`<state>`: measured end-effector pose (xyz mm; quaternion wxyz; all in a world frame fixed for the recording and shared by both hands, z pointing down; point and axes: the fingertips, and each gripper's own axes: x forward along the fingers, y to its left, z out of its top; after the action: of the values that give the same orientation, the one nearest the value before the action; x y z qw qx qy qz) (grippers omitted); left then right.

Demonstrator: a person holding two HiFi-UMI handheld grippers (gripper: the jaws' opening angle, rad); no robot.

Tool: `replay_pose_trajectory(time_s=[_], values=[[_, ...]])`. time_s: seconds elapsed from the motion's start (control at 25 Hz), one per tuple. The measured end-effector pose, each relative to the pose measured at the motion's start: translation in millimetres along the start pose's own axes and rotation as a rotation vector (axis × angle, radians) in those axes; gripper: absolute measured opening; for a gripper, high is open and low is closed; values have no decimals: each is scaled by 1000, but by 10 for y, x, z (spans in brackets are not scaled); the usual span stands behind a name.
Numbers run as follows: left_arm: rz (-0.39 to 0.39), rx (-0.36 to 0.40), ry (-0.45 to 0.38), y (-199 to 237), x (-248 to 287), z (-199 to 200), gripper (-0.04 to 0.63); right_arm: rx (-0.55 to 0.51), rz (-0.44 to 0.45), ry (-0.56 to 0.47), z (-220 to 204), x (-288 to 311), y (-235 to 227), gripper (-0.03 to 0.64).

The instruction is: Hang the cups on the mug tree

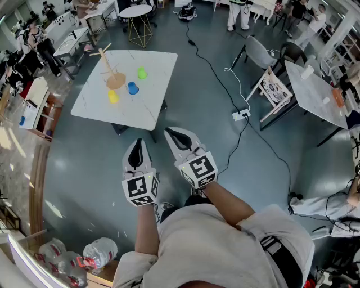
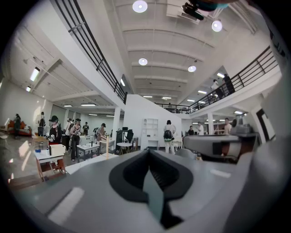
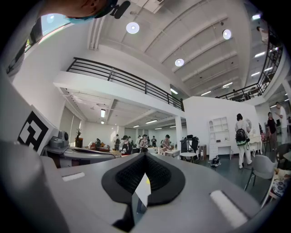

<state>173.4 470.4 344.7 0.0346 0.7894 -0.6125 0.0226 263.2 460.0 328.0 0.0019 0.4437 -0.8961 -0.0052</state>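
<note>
Left tool (image 1: 136, 144) and right tool (image 1: 171, 133): jaws pressed together, empty, held level at waist, probably because counter (image 1: 147, 112) stood well ahead. Yellow cup (image 1: 113, 97), blue cup (image 1: 133, 88), green cup (image 1: 142, 73) sat on counter beside tree (image 1: 114, 79). None hung.

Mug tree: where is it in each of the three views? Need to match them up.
Head view: mug tree upper left, standing on the white table.
Left gripper view: thin wooden post left of centre, a bit below mid-height.
Right gripper view: cannot be made out.
Shared landmark: the round white table farther back, visible in all three.
</note>
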Motion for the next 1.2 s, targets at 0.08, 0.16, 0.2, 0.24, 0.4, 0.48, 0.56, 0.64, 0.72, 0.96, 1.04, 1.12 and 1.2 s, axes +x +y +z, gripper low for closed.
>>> replay_pose_trajectory(time_s=[0.08,0.16,0.2,0.24,0.4,0.48,0.56,0.64,0.72,0.96,1.04,1.12,1.2], values=[[-21,1,-4,14,20,24,2,-5,-18,-5,9,3,5,-2],[-38,2,-12,70,36,62,2,-9,-31,-14,25,37,39,-2],[-42,4,-16,120,35,77,2,-9,-35,-20,29,65,74,-2],[-42,6,-17,180,27,81,2,-7,-37,-24,28,97,119,-2],[-44,18,-6,412,-72,40,3,11,-45,-28,-28,213,341,-2],[-48,24,1,507,-155,5,3,37,-39,-33,-73,260,470,-2],[-53,20,7,589,-237,-43,2,65,-46,-31,-141,301,571,-2],[-51,5,14,684,-250,-115,2,69,-74,-9,-247,373,613,0],[-53,-17,36,763,-196,-239,2,59,-79,29,-378,453,643,0],[-49,-52,75,888,47,-427,3,75,7,162,-682,751,594,0],[-41,-51,90,960,211,-480,2,66,37,193,-766,960,522,0],[-35,-34,105,1088,397,-506,2,67,50,203,-832,1223,443,0],[-24,-30,111,1287,638,-486,3,72,78,216,-867,1545,387,0]])
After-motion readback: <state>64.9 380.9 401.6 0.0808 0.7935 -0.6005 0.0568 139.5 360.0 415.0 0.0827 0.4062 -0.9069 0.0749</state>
